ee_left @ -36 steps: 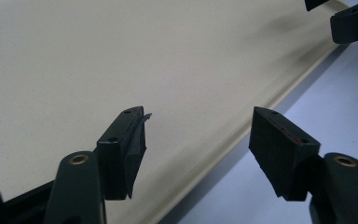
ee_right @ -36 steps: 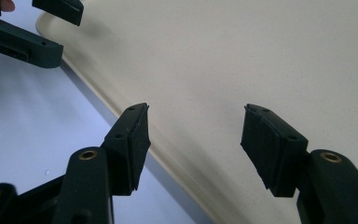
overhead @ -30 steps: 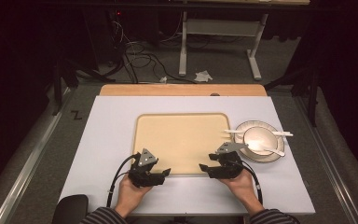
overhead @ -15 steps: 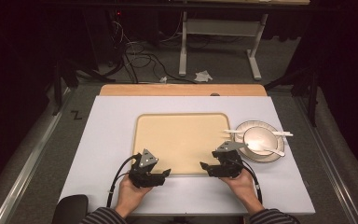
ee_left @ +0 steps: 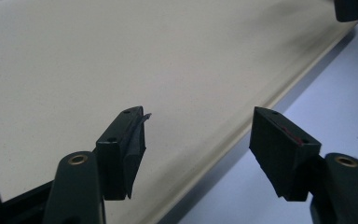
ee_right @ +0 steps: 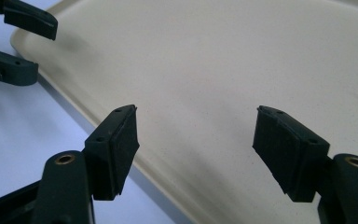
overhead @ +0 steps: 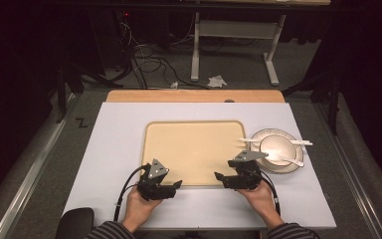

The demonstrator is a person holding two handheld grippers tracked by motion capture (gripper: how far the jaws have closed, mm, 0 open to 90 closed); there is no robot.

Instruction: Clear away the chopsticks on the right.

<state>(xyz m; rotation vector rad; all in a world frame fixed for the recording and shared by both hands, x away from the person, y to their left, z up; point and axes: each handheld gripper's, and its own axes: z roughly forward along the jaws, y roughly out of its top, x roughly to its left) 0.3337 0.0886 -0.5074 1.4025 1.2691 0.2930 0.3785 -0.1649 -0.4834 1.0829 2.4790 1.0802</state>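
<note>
A beige tray (overhead: 194, 149) lies in the middle of the white table (overhead: 114, 144). My left gripper (overhead: 176, 185) rests at the tray's front left edge, pointing right. In the left gripper view its jaws (ee_left: 198, 135) stand open over the tray's rim (ee_left: 223, 144) with nothing between them. My right gripper (overhead: 219, 177) rests at the tray's front right edge, pointing left. Its jaws (ee_right: 196, 135) have just been opening and stand wide over the tray (ee_right: 214, 56), with nothing between them. The left gripper (ee_right: 18, 42) also appears at the top left of the right gripper view.
Right of the tray stands a white plate (overhead: 258, 137) with a bowl (overhead: 278, 147) on it, a white spoon (overhead: 288, 160) and a white stick (overhead: 303, 143) laid across. A wooden board (overhead: 194, 95) borders the table's far edge. Cables and a stand are on the floor behind.
Both hands have kept their places. The tray and the dishes have not shifted.
</note>
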